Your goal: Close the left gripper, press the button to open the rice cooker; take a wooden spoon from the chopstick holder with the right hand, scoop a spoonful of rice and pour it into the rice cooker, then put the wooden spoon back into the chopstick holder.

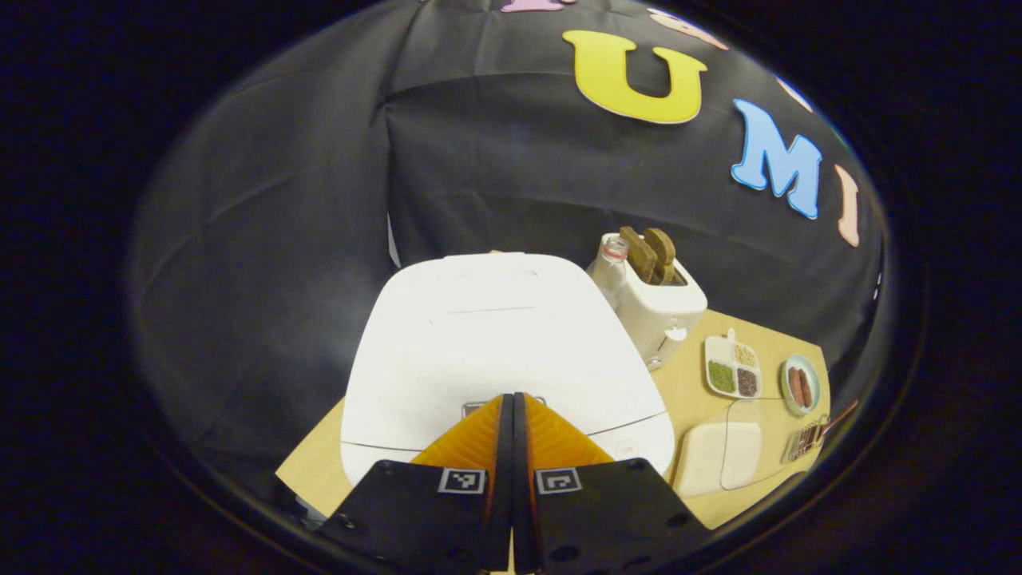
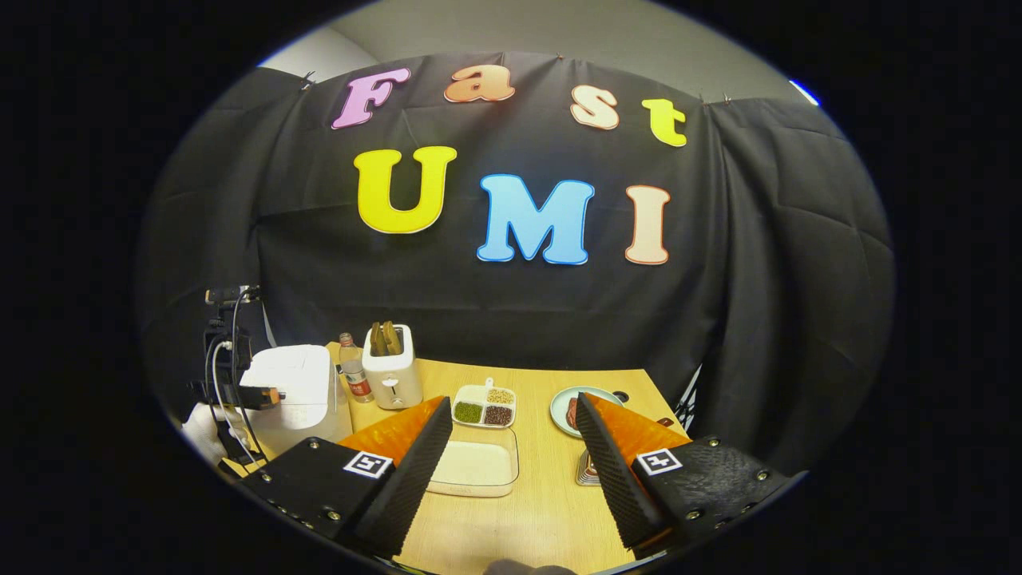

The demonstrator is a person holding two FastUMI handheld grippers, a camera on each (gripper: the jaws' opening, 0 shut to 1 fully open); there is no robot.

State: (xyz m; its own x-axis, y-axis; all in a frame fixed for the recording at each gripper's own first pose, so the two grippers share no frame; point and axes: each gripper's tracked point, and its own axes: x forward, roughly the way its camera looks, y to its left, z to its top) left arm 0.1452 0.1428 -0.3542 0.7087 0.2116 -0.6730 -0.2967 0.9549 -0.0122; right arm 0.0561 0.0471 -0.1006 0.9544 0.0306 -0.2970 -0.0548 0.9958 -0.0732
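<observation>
In the left gripper view, the left tool (image 1: 512, 399) sits at bottom centre with its two fingers pressed together, empty, their tips right at the front edge of the rice cooker (image 1: 495, 343), over what looks like the grey button (image 1: 476, 408) half hidden behind them. The lid is down. The step in hand appears to be the first one: pressing the button with the tool held together. Whether the tips touch the button cannot be told; the next move likely calls for a firm push straight onto it until the lid springs. In the right half of the frame stand one toaster (image 1: 651, 307) with two slices in it, one divided dish (image 1: 733, 367) of three grains, one small plate (image 1: 801, 385), one clear tray of rice (image 1: 718, 455), and at the right edge what seems the chopstick holder (image 1: 808, 439) with a wooden spoon (image 1: 838, 417) sticking out, small and blurred.

In the right gripper view, the right tool (image 2: 515, 447) is spread wide and empty at the bottom, above the table (image 2: 527, 519). The one rice cooker (image 2: 291, 391) stands at lower left, shut, with the left tool (image 2: 263, 396) at its front. The rice tray (image 2: 477, 467) lies between the spread fingers; the holder (image 2: 589, 471) is mostly hidden behind the right finger. One bottle (image 2: 354, 369) stands beside the toaster (image 2: 391, 363).
</observation>
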